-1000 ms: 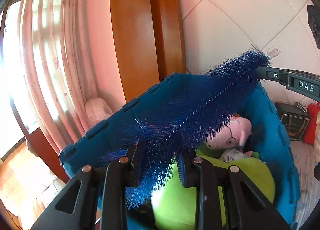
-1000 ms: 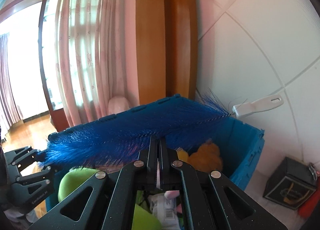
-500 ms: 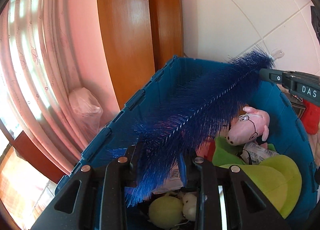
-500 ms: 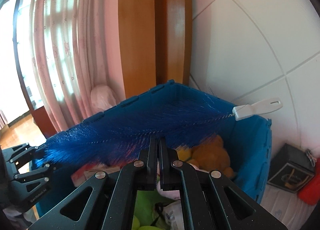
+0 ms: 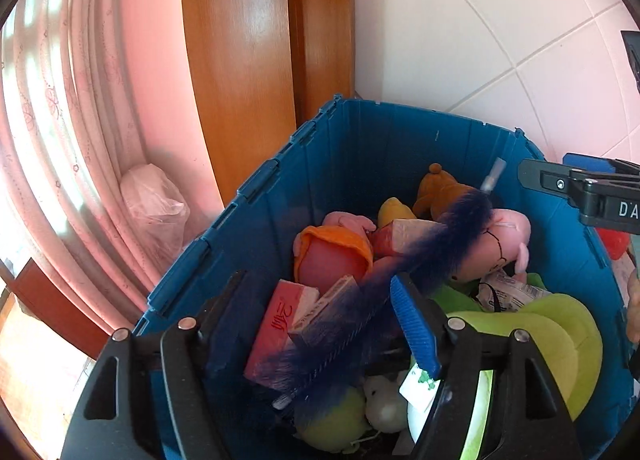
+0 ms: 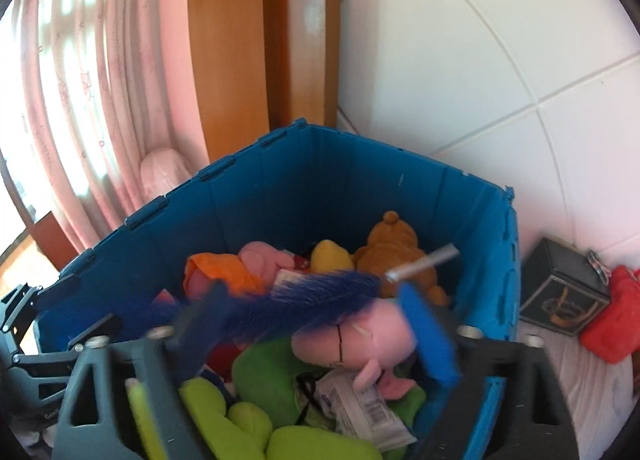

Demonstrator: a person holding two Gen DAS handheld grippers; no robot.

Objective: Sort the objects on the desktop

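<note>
Bottle brush (image 5: 380,284) with dark blue bristles lies loose between both pairs of tongs, left tongs (image 5: 316,320) and right tongs (image 6: 316,324), whose jaws are opening clear of it. It slants across the toys at frame centre inside the blue crate (image 5: 360,140), over a pink pig plush (image 6: 360,336).

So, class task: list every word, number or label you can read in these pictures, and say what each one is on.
"DA", cut off by the frame edge: right gripper.
Red characters on the pink box: not legible.
Print on the white packet: too blurred.
Nothing else readable.
</note>
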